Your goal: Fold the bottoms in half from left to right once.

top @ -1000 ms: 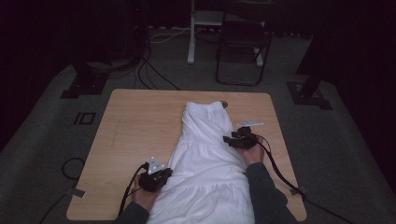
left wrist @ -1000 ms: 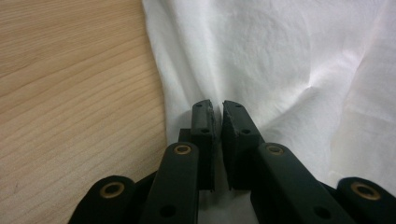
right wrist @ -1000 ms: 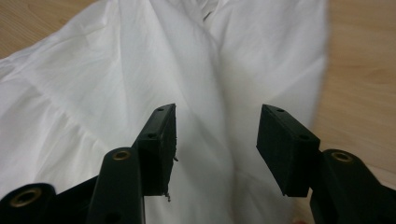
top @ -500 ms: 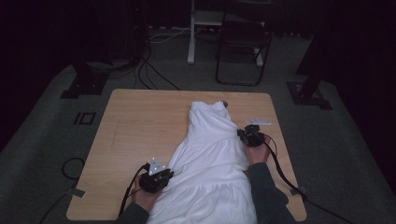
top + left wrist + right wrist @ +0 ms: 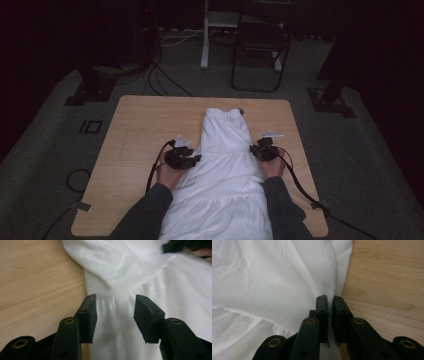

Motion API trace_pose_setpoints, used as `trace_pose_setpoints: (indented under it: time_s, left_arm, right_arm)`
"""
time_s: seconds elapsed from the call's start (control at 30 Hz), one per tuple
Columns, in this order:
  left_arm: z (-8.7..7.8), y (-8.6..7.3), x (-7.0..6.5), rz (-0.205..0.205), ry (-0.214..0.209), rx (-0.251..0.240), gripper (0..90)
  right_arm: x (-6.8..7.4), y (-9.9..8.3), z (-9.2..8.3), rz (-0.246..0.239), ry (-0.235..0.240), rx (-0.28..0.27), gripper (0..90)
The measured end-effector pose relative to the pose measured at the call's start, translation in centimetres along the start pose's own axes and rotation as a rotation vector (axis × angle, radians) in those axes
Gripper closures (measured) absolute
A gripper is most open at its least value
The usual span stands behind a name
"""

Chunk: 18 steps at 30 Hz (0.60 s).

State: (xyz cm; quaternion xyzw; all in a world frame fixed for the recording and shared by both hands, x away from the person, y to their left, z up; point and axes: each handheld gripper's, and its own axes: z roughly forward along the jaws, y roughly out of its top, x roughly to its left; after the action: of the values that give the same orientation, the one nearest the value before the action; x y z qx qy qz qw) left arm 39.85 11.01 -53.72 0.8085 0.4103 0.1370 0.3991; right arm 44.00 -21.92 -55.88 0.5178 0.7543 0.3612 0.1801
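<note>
1. We are folding a white dress (image 5: 220, 170) on the wooden surface (image 5: 140, 130). It lies between our two claws and runs away from us, with the far part already narrow.
2. Our right claw (image 5: 330, 301) is pinched on the dress's right edge, right at its tips.
3. Our left claw (image 5: 113, 315) has just been opening. It is half open over the gathered seam and holds nothing.
4. We think the left side comes next.

So it's a light wood counter (image 5: 135, 130) standing on grey carpet. A white garment (image 5: 222, 165) lies flat down its middle, running off the near edge, and a small white strip (image 5: 270, 134) sits just right of it.
</note>
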Motion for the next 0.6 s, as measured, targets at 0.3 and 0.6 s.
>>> trace_pose_setpoints:
  time_s: [0.3, 0.6]
  left_arm:
    - [1.1, -2.3, -1.4, 0.088, 0.069, 0.019, 72.3]
    - [-3.3, -7.2, -4.5, 0.094, 0.06, -0.001, 72.6]
  right_arm:
    - [0.4, -1.0, -0.6, -0.001, 0.02, -0.014, 83.8]
    - [2.9, -4.7, -3.8, -0.064, 0.083, -0.015, 83.6]
